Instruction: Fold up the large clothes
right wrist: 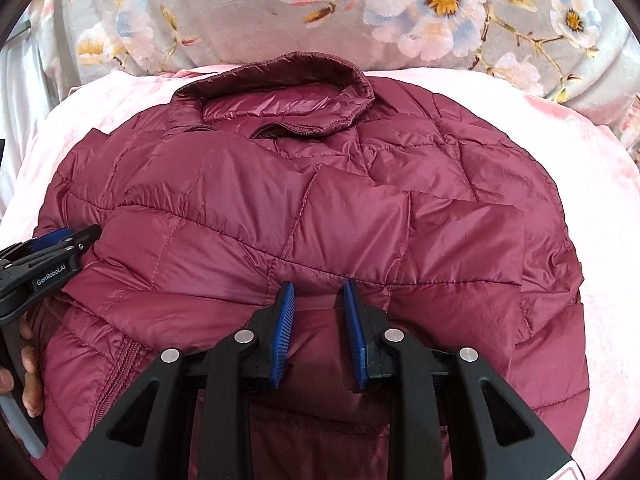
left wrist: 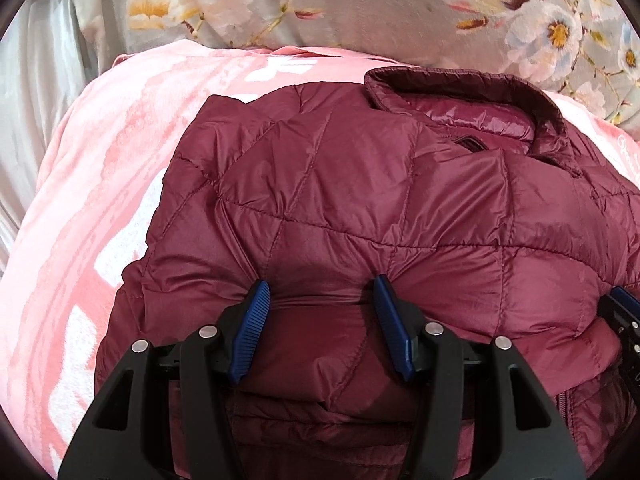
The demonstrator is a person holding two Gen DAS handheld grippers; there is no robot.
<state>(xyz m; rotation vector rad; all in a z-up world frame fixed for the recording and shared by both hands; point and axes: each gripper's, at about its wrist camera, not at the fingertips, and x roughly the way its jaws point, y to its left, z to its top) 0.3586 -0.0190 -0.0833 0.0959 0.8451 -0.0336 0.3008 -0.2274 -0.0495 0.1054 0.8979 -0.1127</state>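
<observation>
Currently the maroon quilted jacket lies collar-away on a pink blanket, with a grey floral cover beyond it. Left tongs pinch a puffed fold of its near edge between partly spread blue pads; right tongs, set narrower, pinch a neighbouring fold.

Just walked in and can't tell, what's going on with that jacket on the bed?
A person is folding a maroon puffer jacket on a pink blanket. The left gripper and right gripper each pinch a fold of its near edge between their jaws. The collar lies at the far side.
</observation>
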